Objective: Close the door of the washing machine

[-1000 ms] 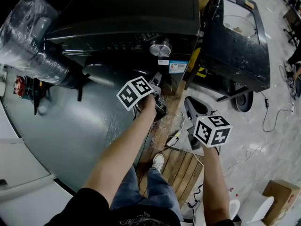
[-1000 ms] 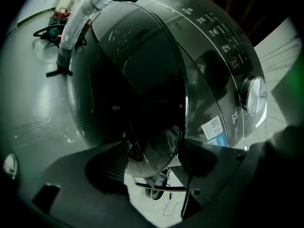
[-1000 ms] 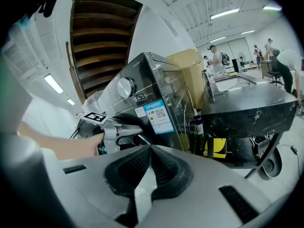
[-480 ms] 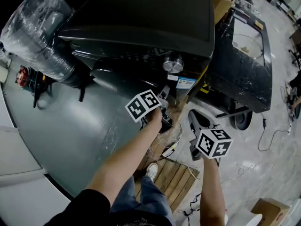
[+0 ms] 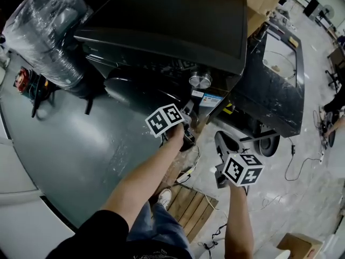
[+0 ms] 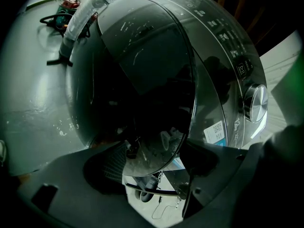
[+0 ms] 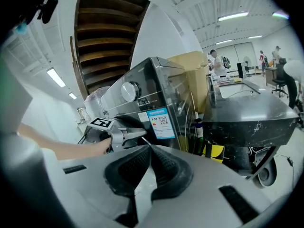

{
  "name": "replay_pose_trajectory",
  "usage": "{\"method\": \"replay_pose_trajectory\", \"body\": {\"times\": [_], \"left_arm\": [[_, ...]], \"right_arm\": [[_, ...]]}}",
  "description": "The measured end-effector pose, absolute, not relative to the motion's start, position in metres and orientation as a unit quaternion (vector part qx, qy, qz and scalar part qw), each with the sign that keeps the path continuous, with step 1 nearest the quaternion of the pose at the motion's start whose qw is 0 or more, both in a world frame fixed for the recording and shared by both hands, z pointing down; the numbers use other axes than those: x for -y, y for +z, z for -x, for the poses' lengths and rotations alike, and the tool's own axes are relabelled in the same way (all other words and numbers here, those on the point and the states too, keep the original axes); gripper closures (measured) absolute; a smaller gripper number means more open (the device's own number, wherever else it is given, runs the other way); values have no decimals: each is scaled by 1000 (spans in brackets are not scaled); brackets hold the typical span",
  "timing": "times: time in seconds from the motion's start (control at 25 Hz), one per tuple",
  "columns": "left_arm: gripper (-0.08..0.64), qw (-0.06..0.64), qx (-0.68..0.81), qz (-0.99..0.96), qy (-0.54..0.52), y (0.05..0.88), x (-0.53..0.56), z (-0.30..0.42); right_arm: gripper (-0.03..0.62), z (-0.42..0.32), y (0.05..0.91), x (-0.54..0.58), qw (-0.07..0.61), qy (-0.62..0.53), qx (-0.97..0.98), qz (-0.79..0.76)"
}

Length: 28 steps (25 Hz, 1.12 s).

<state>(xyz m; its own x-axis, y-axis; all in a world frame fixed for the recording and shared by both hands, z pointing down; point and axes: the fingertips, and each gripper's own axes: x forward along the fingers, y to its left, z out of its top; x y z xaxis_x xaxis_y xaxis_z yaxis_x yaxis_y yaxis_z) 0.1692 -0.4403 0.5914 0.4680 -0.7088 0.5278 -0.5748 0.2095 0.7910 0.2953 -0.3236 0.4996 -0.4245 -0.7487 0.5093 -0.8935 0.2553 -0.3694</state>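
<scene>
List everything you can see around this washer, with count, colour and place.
washer: one, black, centre
door: one, dark glass, washer's front
knob: one, silver, washer's panel
wrapped roll: one, clear plastic, left of washer
cart: one, black, right of washer
pallet: one, wooden, floor by the feet
box: one, brown, floor, lower right
left gripper: one, grey, at the door, jaws have just been opening, wide, nothing gripped
right gripper: one, grey, beside the washer, shut, empty

No wording you can actually read here.
On your washing machine [image 5: 178, 15], just below the dial [image 5: 200, 80], a blue-and-white sticker [image 7: 160, 122] carries a QR code and print too small to read; the panel markings [image 6: 228, 37] beside the dial are equally illegible.
</scene>
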Motion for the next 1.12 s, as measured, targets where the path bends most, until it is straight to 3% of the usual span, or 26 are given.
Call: {"method": "replay_pose_trajectory", "body": {"times": [0.56, 0.84, 1.12], "left_arm": [[239, 605, 442, -658, -76, 552, 407, -161], [323, 541, 442, -714, -37, 503, 379, -136], [359, 442, 437, -784, 12, 440, 358, -120]], "right_arm": [[569, -270, 460, 287, 108, 301, 784, -532], [569, -250, 432, 276, 95, 287, 791, -531], [569, -231, 391, 275, 81, 258, 806, -527]]}}
